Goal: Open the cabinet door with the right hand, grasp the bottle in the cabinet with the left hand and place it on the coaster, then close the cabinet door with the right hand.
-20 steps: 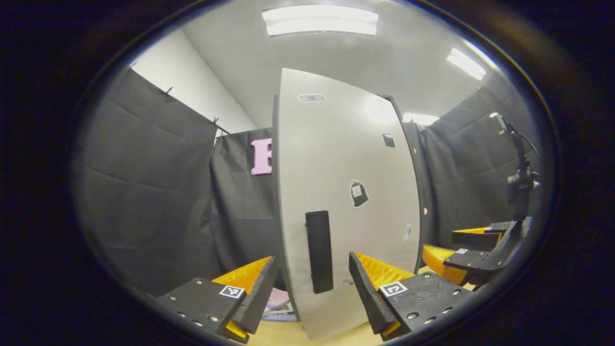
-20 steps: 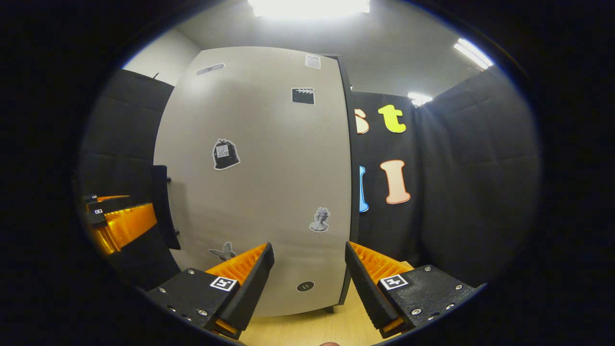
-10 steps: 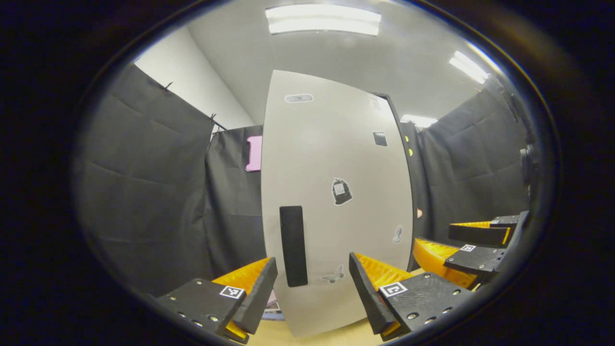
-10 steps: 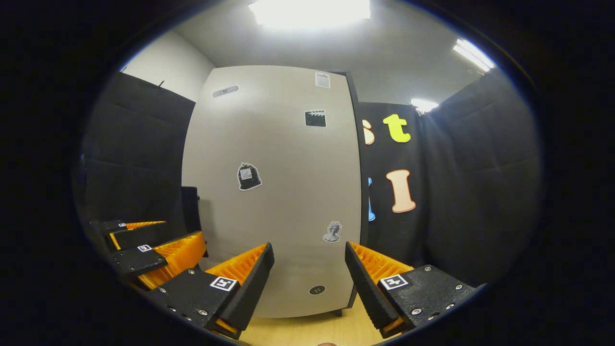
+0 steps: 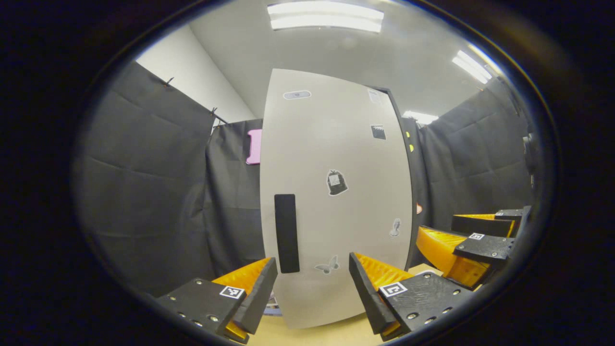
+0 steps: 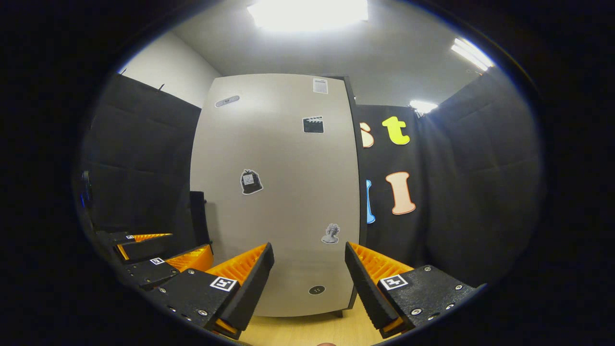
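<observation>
A tall pale grey cabinet door (image 5: 336, 202) with several stickers stands shut ahead, also seen as the cabinet door (image 6: 283, 192) in the right gripper view. Its black vertical handle (image 5: 287, 233) runs along the door's left side; in the right gripper view the handle (image 6: 198, 216) shows edge-on. My left gripper (image 5: 312, 288) is open with nothing between its fingers, a little short of the door. My right gripper (image 6: 307, 281) is open too, facing the door's lower right part. The right gripper (image 5: 473, 247) appears at the right of the left gripper view, the left gripper (image 6: 153, 252) at lower left of the right gripper view.
A light wooden tabletop (image 6: 307, 331) runs under the cabinet. Black cloth walls (image 5: 144, 192) close the booth on the left, back and right. Something flat and pale (image 5: 273, 305) lies on the table behind my left finger, by the cabinet's left foot.
The door has swung flat against the cabinet. Both grippers have drawn back from it a little, and the left gripper has come further into the right gripper view.
</observation>
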The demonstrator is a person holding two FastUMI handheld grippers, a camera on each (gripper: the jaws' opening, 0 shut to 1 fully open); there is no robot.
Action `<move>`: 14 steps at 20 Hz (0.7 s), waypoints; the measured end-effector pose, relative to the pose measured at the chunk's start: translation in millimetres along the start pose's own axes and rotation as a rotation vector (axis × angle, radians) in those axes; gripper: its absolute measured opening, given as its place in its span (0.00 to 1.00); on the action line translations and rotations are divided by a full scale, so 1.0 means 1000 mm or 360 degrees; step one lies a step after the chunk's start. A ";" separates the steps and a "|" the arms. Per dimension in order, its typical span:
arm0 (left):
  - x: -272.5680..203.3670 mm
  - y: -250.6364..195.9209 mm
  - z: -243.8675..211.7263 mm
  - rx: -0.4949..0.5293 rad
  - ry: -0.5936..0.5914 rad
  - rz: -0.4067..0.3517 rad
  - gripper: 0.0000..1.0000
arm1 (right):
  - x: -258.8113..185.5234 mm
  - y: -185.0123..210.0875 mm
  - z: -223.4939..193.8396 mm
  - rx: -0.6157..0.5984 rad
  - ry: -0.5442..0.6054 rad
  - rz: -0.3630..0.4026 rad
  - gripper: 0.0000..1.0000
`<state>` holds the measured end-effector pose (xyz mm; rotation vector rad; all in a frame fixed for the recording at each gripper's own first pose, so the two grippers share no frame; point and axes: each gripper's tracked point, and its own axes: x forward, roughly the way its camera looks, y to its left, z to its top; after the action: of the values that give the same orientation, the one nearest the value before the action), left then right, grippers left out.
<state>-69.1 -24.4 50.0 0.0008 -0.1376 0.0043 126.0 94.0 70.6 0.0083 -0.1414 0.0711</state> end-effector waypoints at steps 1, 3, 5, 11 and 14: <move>0.000 0.000 -0.002 0.0014 0.0009 0.0002 0.86 | 0.001 -0.001 -0.003 -0.0004 0.0017 -0.0007 0.92; -0.001 0.001 -0.005 0.0020 0.0032 0.0013 0.93 | 0.002 -0.003 -0.005 -0.0024 0.0034 -0.0016 0.92; -0.003 -0.002 -0.009 0.0019 0.0060 0.0013 0.93 | 0.003 -0.002 -0.003 -0.0030 0.0019 -0.0013 0.92; -0.006 -0.005 -0.014 0.0002 0.0107 0.0017 0.93 | 0.002 0.002 -0.005 -0.0028 0.0014 0.0017 0.92; 0.003 -0.004 -0.020 -0.0010 0.0117 0.0016 0.86 | 0.006 0.001 -0.006 -0.0029 0.0024 0.0008 0.92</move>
<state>-63.0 -28.4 31.1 -0.0066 -0.0639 0.0136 132.6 95.9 65.4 -0.0110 -0.1269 0.0751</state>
